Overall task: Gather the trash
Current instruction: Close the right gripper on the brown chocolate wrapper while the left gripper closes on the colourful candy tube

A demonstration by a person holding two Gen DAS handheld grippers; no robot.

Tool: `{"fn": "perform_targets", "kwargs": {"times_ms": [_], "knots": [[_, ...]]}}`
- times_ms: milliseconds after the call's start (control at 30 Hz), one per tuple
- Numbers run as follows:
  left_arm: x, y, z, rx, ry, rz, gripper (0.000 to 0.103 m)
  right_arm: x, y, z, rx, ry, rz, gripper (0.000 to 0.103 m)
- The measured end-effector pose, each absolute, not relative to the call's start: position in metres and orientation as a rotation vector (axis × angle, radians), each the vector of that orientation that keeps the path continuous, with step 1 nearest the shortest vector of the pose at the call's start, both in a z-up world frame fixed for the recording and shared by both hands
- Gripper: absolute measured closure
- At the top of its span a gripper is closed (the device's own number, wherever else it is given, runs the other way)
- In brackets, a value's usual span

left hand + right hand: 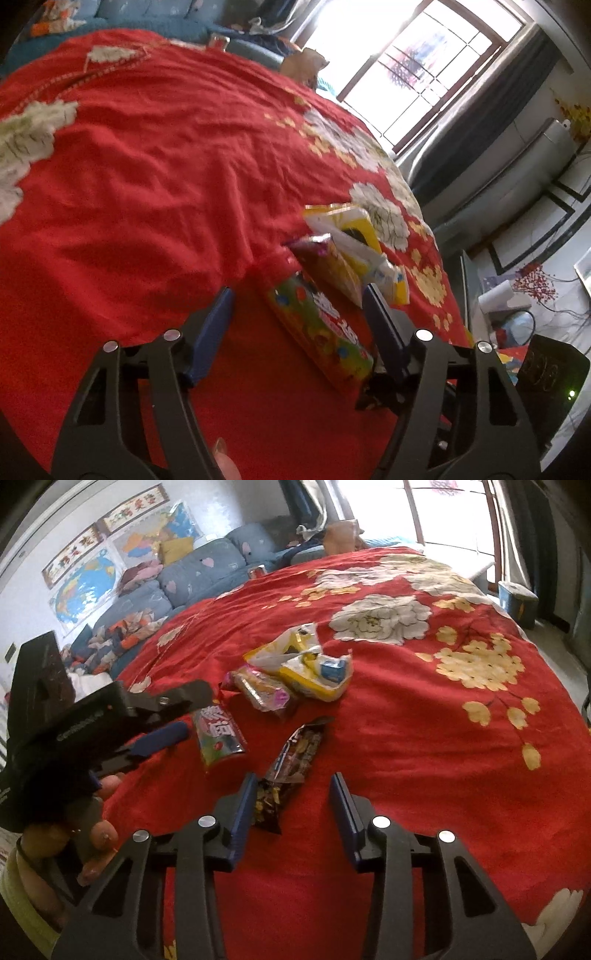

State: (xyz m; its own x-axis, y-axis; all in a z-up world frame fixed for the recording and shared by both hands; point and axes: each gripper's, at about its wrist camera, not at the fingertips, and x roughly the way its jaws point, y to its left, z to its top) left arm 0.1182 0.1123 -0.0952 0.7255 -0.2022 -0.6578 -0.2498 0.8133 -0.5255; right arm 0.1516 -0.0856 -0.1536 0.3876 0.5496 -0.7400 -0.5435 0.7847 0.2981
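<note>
Right tongs (293, 805) gape around dark wrapper (291, 760); left tongs (297, 317) gape around green packet (325, 336).

Red bedspread (406, 738) with white and yellow flowers; green wrapper (218, 738), yellow wrapper (314, 683).

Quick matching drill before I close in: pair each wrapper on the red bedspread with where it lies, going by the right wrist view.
Things:
1. green candy wrapper
2. dark brown snack wrapper
3. yellow and white plastic bag
4. pink-edged clear wrapper

Places:
A. farthest away, beside the white flower print
B. reaching in between the right gripper's open jaws
C. just in front of the left gripper
D. middle of the pile, against the yellow bag

Pairs: 1-C, 2-B, 3-A, 4-D
</note>
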Motion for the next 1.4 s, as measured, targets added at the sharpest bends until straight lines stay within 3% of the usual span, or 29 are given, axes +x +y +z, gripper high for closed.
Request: {"fn": "perform_targets", "kwargs": {"times_ms": [233, 367, 533, 667, 967, 1400], "knots": [[0.121, 0.102, -0.101, -0.632, 0.785, 0.015, 0.041, 0.148, -0.085, -0.160, -0.011, 0.936, 0.702, 0.083], [0.123, 0.093, -0.102, -0.608, 0.791, 0.009, 0.041, 0.146, -0.091, -0.157, 0.001, 0.929, 0.695, 0.086], [0.123, 0.085, -0.103, -0.590, 0.798, 0.007, 0.045, 0.143, -0.101, -0.153, 0.004, 0.911, 0.671, 0.086], [0.124, 0.084, -0.105, -0.578, 0.813, 0.021, 0.059, 0.141, -0.110, -0.151, 0.004, 0.901, 0.654, 0.086], [0.120, 0.087, -0.103, -0.636, 0.850, 0.021, 0.071, 0.133, -0.123, -0.141, -0.016, 0.852, 0.615, 0.086], [0.102, 0.066, -0.061, -0.521, 0.737, 0.015, 0.080, 0.132, -0.152, -0.127, 0.015, 0.795, 0.554, 0.086]]}}
